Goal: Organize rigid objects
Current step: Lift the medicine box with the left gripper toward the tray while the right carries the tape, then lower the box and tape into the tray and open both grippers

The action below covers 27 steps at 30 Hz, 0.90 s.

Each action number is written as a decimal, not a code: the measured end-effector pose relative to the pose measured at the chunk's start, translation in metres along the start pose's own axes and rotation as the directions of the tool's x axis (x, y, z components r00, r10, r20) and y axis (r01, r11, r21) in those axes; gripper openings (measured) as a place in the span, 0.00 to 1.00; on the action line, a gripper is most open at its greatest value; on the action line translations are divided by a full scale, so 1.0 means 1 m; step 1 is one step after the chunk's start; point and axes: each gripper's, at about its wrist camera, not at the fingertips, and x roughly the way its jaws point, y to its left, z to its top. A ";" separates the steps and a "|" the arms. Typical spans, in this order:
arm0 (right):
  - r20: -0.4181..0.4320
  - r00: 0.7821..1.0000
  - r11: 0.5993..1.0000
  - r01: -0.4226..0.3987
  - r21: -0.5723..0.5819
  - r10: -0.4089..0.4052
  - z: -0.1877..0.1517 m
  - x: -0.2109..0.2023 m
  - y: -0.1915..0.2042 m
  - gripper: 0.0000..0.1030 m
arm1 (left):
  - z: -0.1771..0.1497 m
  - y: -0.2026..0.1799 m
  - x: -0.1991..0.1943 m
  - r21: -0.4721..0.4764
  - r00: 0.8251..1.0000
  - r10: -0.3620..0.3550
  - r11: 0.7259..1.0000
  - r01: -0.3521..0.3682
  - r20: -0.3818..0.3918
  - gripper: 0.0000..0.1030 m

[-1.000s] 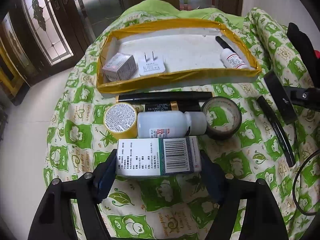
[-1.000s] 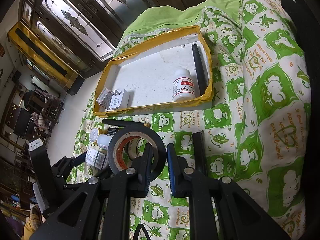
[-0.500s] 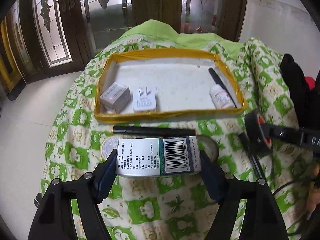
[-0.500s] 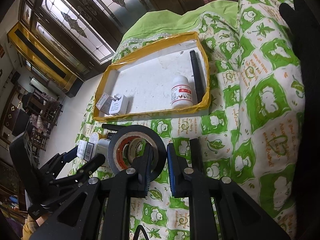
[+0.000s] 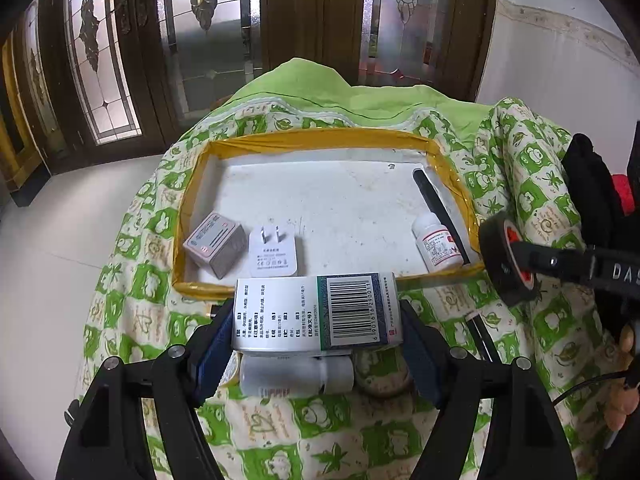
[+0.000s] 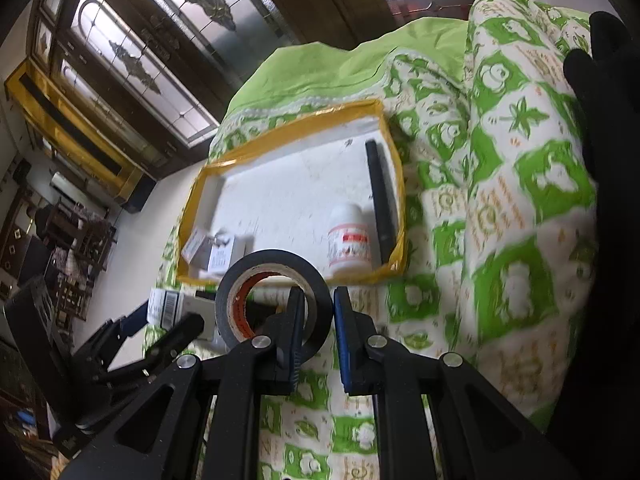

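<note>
While left view shows plug (image 5: pixel 273 253), right view blurs it.

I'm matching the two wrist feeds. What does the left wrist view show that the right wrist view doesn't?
Only the left wrist view: the lying white bottle below the held medicine box, and that box's barcode face.
Only the right wrist view: the tape roll seen through its hole, and furniture at far left.
Both: the yellow-edged tray, its small bottle, charger and black stick.
</note>
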 end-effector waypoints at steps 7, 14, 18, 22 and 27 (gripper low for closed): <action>0.009 1.000 0.999 0.004 0.043 -0.005 0.014 0.004 -0.009 0.14 | 0.009 -0.007 0.009 0.014 1.000 -0.008 1.000 0.008 -0.001 0.77; 0.015 1.000 0.998 0.010 0.057 -0.011 0.022 0.007 -0.012 0.14 | 0.020 -0.013 0.015 0.023 1.000 -0.017 1.000 0.017 0.002 0.77; 0.025 1.000 0.998 0.014 0.063 -0.016 0.032 0.009 -0.012 0.14 | 0.028 -0.015 0.020 0.024 1.000 -0.023 0.999 0.023 0.003 0.77; 0.042 0.999 0.997 0.023 0.075 -0.026 0.044 0.012 -0.014 0.14 | 0.040 -0.016 0.027 0.011 0.999 -0.033 0.999 0.033 0.006 0.77; 0.059 0.997 0.993 0.040 0.107 -0.047 0.062 0.021 -0.021 0.14 | 0.054 -0.021 0.041 -0.001 0.999 -0.040 0.999 0.040 0.003 0.77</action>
